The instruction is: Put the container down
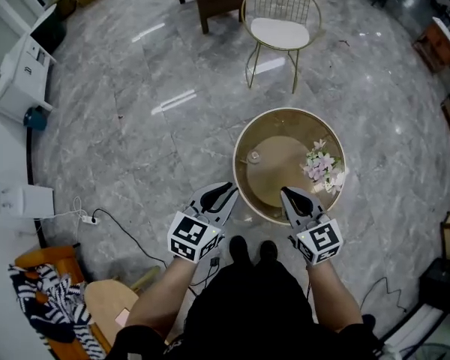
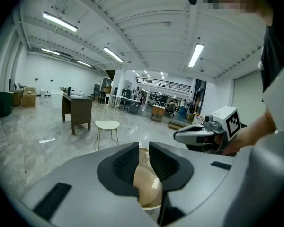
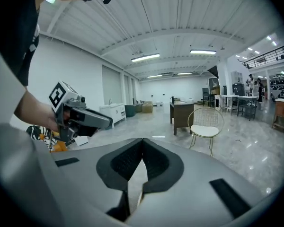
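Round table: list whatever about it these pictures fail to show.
- Head view: the small object on the round table is too small to identify.
- Head view: the right gripper covers part of the table's near rim.
- Left gripper view: the left gripper hides all but a strip of the tabletop.

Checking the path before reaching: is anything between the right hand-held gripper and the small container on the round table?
Nothing visible. Only bare surface of the round table lies between the right hand-held gripper, shut at its near rim, and the small container toward its left; the flowers sit off to the right.
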Demonstrator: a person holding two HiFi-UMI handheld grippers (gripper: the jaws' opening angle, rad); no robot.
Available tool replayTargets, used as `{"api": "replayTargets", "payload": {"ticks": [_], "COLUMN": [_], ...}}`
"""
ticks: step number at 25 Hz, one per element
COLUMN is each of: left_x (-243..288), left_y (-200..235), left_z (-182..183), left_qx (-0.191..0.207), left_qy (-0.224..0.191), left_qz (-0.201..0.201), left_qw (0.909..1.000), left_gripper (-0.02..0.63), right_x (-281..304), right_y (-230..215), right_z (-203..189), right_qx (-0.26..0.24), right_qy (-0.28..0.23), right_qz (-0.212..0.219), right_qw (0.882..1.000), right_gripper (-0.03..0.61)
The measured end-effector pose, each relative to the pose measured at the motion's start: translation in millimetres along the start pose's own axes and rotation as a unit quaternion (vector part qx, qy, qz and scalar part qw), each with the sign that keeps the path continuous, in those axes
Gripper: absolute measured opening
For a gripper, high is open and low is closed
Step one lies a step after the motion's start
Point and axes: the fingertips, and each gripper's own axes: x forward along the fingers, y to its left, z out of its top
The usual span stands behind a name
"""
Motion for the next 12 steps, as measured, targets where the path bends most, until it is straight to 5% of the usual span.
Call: {"api": "replayTargets", "payload": {"ticks": [3,7,12], "left_x": [-8.1,-22.7,-33.7], "left_y": [-4.5,-33.0,-82.8], "left_z": [23.7,52.4,79.3], "left_qx": [0.016,-0.009,0.033], "left_qy": [-0.024,-0.048,-0.053], "left_qz": [0.009,-0.048,-0.053], "left_qw": [0.9995,0.9977,0.9966], "left_gripper": [0.078,0.023,0.018], "right_x": [-21.6,-52.5,-103.6], "right_y": [2.8,3.8,13.4], "right_z": [25.2,51.9,88.1], "right_qx": [-0.004,0.023,0.021], "right_qy": [-0.025,-0.041,-0.085], "right_qz": [0.004,0.000,0.021], "right_qw": [1.000,0.999,0.996], "right_gripper": [0.015,0.014,0.014]}}
